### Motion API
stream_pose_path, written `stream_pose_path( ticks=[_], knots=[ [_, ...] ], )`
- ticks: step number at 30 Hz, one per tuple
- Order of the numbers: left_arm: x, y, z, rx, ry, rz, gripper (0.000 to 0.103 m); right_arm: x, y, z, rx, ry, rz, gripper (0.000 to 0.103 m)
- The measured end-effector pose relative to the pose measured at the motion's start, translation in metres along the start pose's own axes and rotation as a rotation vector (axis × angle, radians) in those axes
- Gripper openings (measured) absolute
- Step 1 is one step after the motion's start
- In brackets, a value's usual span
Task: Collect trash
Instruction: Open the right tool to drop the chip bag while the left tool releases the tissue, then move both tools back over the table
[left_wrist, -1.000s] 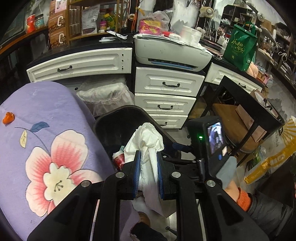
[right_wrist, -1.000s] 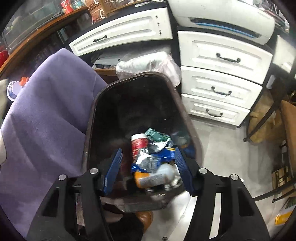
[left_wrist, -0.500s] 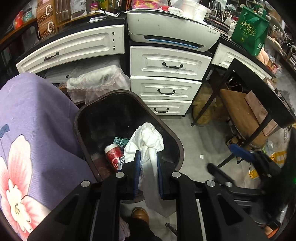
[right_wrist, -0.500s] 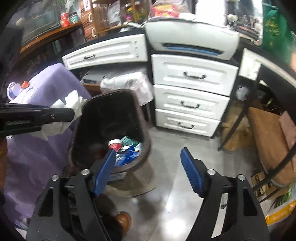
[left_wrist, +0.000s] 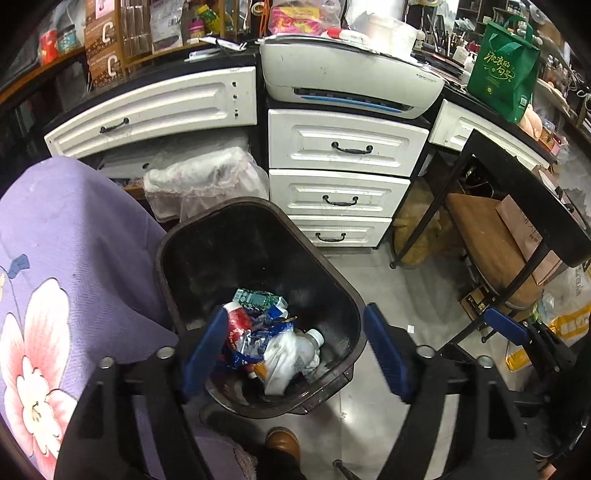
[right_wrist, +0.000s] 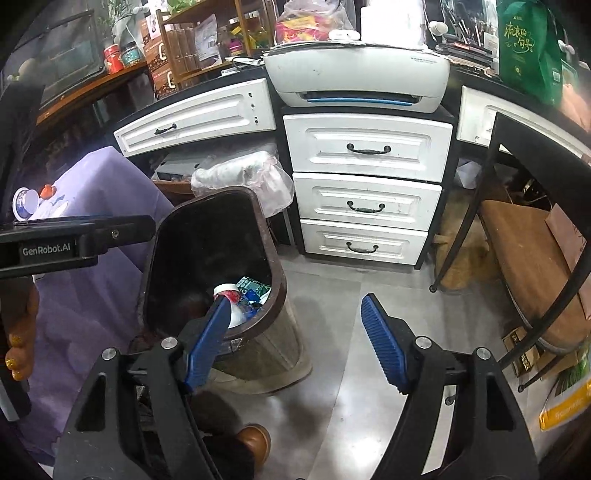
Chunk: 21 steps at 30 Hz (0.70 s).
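My left hand-held gripper (left_wrist: 295, 354) hangs over the dark oval plastic bin (left_wrist: 343, 291), its jaws just sprung apart and empty; the crumpled white tissue (left_wrist: 284, 354) lies below among wrappers. My right hand-held gripper (right_wrist: 293, 336), jaws apart and empty, has the bin at ten o'clock.

Left tool (left_wrist: 295, 347): tilted steeply downward, jaws spread wide after just opening, nothing between the blue pads (left_wrist: 207, 350). Right tool (right_wrist: 291, 332): tilted downward, jaws wide apart, empty. A hand (right_wrist: 18, 325) grips the left tool's handle.
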<state>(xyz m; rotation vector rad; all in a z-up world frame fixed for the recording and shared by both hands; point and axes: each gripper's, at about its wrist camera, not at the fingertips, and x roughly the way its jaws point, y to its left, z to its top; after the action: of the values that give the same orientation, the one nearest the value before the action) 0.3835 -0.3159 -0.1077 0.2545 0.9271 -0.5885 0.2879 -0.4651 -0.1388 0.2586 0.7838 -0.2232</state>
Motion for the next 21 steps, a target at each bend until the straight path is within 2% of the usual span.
stream_pose_path(
  ticks=[7, 12, 17, 21],
  knots=[
    [-0.037, 0.003, -0.004, 0.000, -0.078, -0.002, 0.083, -0.011, 0.008, 0.003, -0.010, -0.022, 0.021, 0.076],
    [-0.072, 0.012, -0.007, 0.006, -0.143, 0.011, 0.088, -0.020, 0.019, 0.009, -0.008, -0.039, 0.072, 0.076],
    [-0.110, 0.031, -0.011, 0.031, -0.212, 0.032, 0.092, -0.028, 0.044, 0.021, -0.032, -0.051, 0.136, 0.076],
    [-0.137, 0.057, -0.010, 0.013, -0.251, 0.047, 0.094, -0.034, 0.072, 0.036, -0.056, -0.063, 0.203, 0.076]
  ],
)
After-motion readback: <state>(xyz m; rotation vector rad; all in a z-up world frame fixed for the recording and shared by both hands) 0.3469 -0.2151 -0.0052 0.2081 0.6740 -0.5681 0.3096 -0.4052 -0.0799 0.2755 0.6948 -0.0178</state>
